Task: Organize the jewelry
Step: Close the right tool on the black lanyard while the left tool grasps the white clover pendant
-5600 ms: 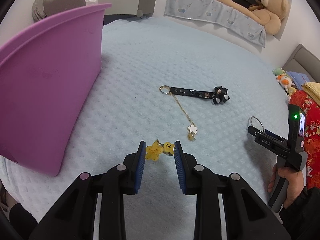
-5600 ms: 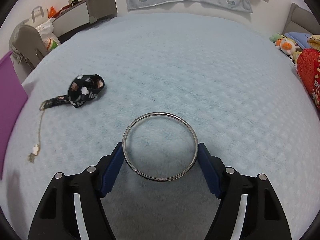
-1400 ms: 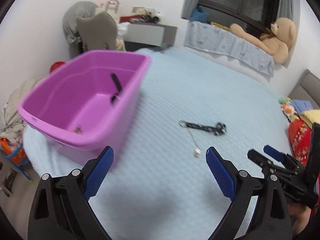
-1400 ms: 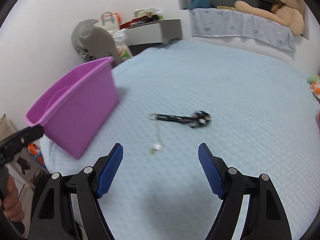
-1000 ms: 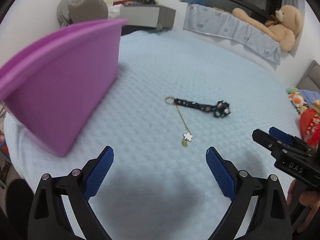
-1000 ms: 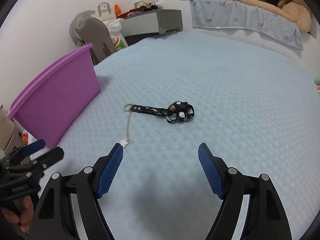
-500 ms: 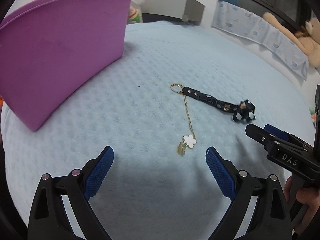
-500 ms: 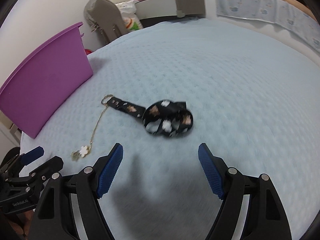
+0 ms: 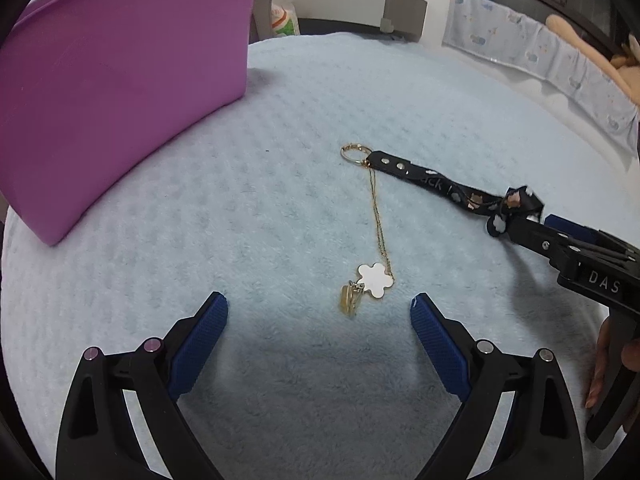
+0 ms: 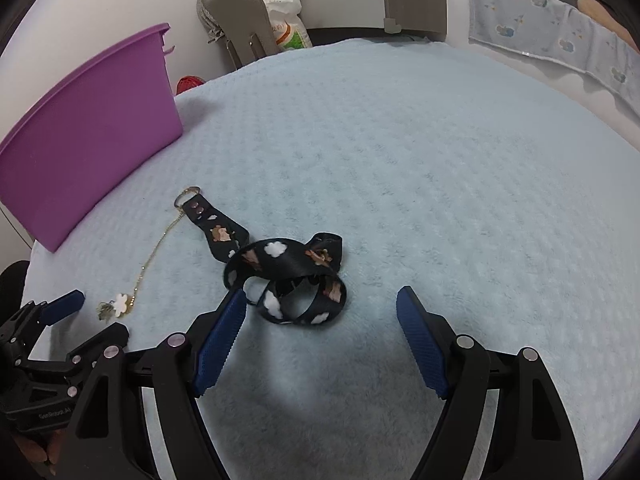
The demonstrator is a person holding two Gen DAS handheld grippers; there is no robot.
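The left gripper (image 9: 319,308) hangs over the pale blue bedspread (image 9: 304,100) with its blue pads spread wide and nothing between them. Just ahead of its tips, roughly centred on the gap, lies the white flower charm (image 9: 375,280) with a small gold pendant (image 9: 349,300) touching it on the near side. From the charm a fine gold chain (image 9: 378,216) runs straight away from the gripper to a gold ring (image 9: 353,153), so the chain's long axis lies along the line the left gripper points, not across it. At that ring the black patterned strap (image 9: 436,182) begins and runs off to the right toward the other tool. The right gripper (image 10: 320,308) is likewise spread wide and empty; the strap's looped, bunched end (image 10: 290,280) sits just beyond its tips, nearer the left pad (image 10: 220,334), which is beside or perhaps touching the loop, too close to tell. The strap's long axis slants away to the upper left in the right wrist view. By this reading each hand has its own end: the left is nearer the charm, the right nearer the loop, and since both pieces meet at one ring they would likely have to rise together. The purple bin (image 9: 112,80) stands on the bedspread's left side, near its edge and well apart from the jewelry, its open top turned out of view, so its contents cannot be told.
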